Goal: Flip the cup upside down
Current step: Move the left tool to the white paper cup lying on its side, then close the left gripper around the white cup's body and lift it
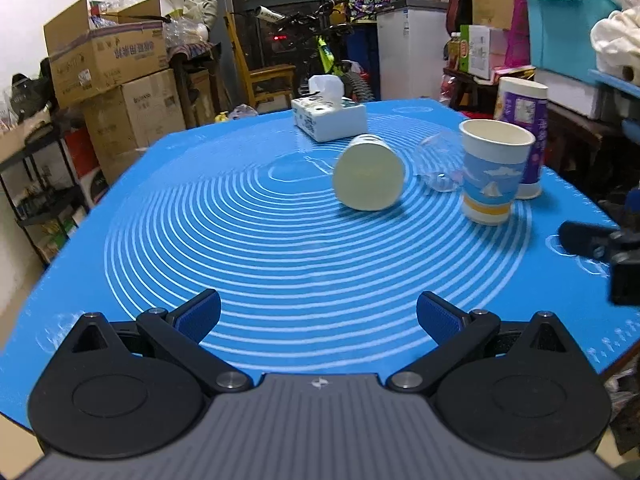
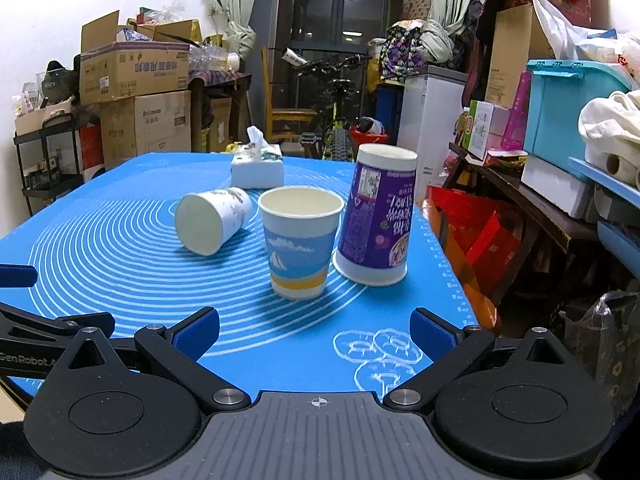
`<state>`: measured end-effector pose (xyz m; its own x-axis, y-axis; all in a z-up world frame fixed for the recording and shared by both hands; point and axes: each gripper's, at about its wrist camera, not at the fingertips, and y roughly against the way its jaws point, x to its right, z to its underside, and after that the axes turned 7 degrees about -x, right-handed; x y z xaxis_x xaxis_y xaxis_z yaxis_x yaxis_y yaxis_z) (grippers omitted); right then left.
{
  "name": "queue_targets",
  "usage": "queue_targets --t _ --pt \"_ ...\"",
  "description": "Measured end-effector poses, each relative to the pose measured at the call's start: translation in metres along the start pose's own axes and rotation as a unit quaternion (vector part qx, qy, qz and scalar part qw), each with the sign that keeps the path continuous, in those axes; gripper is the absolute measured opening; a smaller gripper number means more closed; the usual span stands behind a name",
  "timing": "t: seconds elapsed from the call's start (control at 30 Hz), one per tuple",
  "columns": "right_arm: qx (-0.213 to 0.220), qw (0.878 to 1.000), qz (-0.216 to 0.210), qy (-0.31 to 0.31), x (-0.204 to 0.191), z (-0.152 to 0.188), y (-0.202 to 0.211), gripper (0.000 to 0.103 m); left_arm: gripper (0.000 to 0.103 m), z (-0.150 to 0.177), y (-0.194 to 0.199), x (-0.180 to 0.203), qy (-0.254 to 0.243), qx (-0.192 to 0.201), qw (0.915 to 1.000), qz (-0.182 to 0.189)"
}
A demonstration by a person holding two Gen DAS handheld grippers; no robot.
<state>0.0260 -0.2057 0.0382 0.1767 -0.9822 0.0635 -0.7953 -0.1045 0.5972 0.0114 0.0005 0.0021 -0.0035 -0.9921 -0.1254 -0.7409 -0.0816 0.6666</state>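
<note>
Three paper cups: one on its side (image 2: 212,220), one upright (image 2: 299,240), one inverted (image 2: 378,216); one tissue box (image 2: 258,170).

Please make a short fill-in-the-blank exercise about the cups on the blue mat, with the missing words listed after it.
1. The paper cup with the sailboat picture stands with its open mouth facing ____.
2. The white paper cup with grey print lies on its ____ on the blue silicone mat.
3. The tall purple paper cup stands with its wide rim facing ____.
4. The left gripper and the right gripper are both ____ and hold nothing.

Missing words: up; side; down; open
</note>
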Motion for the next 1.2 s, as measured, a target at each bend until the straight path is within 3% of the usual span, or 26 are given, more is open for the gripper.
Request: queue_targets --t 0.17,0.33,0.47,0.97,1.03,1.1,1.2 --pt "0.012 1.000 -0.007 -0.001 0.006 -0.012 -0.004 0.101 0.103 -0.027 -0.005 -0.007 0.018 0.006 0.9998 0.003" --pt "0.019 1.000 -0.009 0.007 0.011 -0.022 -0.015 0.101 0.103 -0.059 -0.020 0.003 -0.005 0.017 0.9998 -0.001" --pt "0.016 1.000 -0.010 0.006 0.017 -0.028 -0.029 0.101 0.103 -0.079 -0.047 0.010 -0.013 0.006 0.9997 0.021" --pt "0.001 1.000 -0.001 0.002 0.036 -0.030 -0.059 0.101 0.102 -0.109 -0.113 0.031 -0.045 -0.011 0.9985 0.029" --pt "-0.002 1.000 -0.002 0.009 0.035 -0.028 -0.062 0.101 0.097 -0.109 -0.115 0.030 -0.045 -0.008 0.9983 0.035" --pt "-0.006 1.000 -0.001 0.012 0.035 -0.027 -0.064 0.101 0.074 -0.109 -0.118 0.030 -0.050 -0.008 0.9980 0.037" --pt "-0.007 1.000 -0.001 0.009 0.035 -0.027 -0.065 0.101 0.067 -0.108 -0.122 0.027 -0.041 -0.023 0.9977 0.048"
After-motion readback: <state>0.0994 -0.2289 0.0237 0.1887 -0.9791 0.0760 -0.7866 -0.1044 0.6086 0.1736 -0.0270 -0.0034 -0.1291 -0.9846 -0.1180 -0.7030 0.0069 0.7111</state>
